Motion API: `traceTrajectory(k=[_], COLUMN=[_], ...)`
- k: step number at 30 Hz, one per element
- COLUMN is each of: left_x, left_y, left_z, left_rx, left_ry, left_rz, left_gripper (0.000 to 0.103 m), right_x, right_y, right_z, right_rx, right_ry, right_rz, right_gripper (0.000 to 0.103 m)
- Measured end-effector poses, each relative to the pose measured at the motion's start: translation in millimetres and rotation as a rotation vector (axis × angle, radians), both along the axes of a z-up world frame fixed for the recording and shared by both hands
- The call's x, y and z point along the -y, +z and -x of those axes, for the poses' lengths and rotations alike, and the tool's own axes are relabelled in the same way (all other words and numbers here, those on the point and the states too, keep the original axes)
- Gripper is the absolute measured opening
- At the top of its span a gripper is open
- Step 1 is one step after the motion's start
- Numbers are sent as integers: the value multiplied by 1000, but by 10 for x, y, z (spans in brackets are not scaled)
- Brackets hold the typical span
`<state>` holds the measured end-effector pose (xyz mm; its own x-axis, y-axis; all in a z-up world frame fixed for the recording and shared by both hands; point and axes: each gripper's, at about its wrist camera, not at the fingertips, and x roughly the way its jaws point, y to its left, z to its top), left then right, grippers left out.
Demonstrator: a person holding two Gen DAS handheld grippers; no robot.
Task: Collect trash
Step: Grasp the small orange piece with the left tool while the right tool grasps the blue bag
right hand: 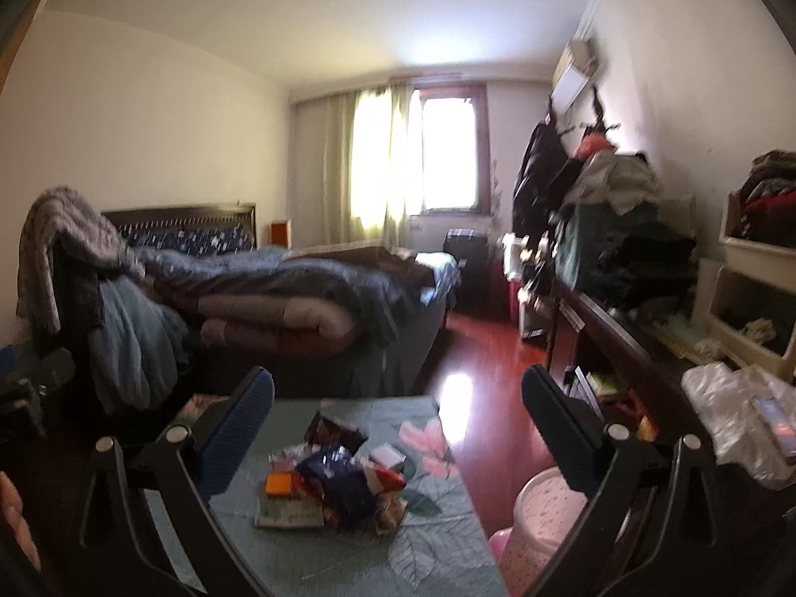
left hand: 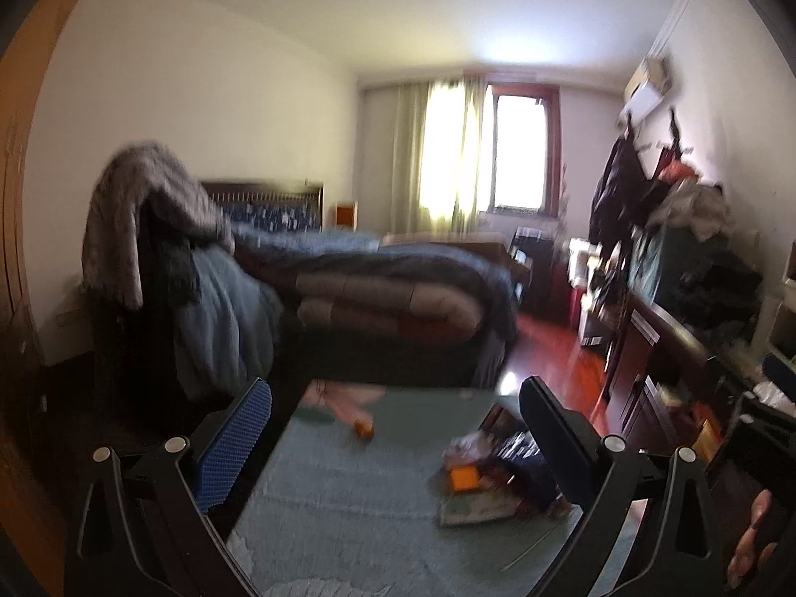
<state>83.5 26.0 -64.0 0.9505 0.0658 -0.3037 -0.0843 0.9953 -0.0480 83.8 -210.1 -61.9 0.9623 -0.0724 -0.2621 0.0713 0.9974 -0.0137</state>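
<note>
I have both grippers held above a table (right hand: 438,537) covered in a teal cloth with pink flowers and grey leaves, and both stand wide open with nothing between the fingers. The trash (right hand: 331,480) is a loose heap near the middle of that table: crumpled wrappers, a dark blue shiny packet on top, a bright orange box (right hand: 279,483) at its left edge, a flat printed booklet or card under the pile, a small white box at the far right, and a dark reddish packet standing behind. Red and white scraps poke out on the right side; the blur keeps me from reading any labels. Through the right gripper (right hand: 398,398) the heap sits between the fingers and slightly left of centre. Through the left gripper (left hand: 395,408) the same heap (left hand: 490,467) lies close to the right finger, partly hidden by it, and a small orange piece (left hand: 363,429) lies apart on the cloth, farther back and to the left. A pink bin (right hand: 542,522) with a dotted pattern stands on the red floor just beside the table's right edge. Beyond the table I see a bed (right hand: 278,283) piled with blue and grey quilts, and a bright window (right hand: 443,149) with pale curtains.
</note>
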Motion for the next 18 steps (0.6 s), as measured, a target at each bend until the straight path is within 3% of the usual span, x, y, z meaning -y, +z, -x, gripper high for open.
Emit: traceTrajectory(k=[10, 14, 18], left_x=[-318, -373, -424], left_y=[-1174, -1572, -1902], left_z=[-1555, -2332, -2864], left_rx=[-327, -438, -486], left_ry=[-1, 53, 99], left_rz=[112, 46, -6], left_gripper=[99, 99, 99], right_x=[-91, -68, 6], right_y=[-948, -1237, -1444], right_z=[-858, -1143, -1392], right_rx=[-246, -306, -352], right_ry=[30, 20, 17], right_rz=[21, 26, 14], right_gripper=[100, 100, 100])
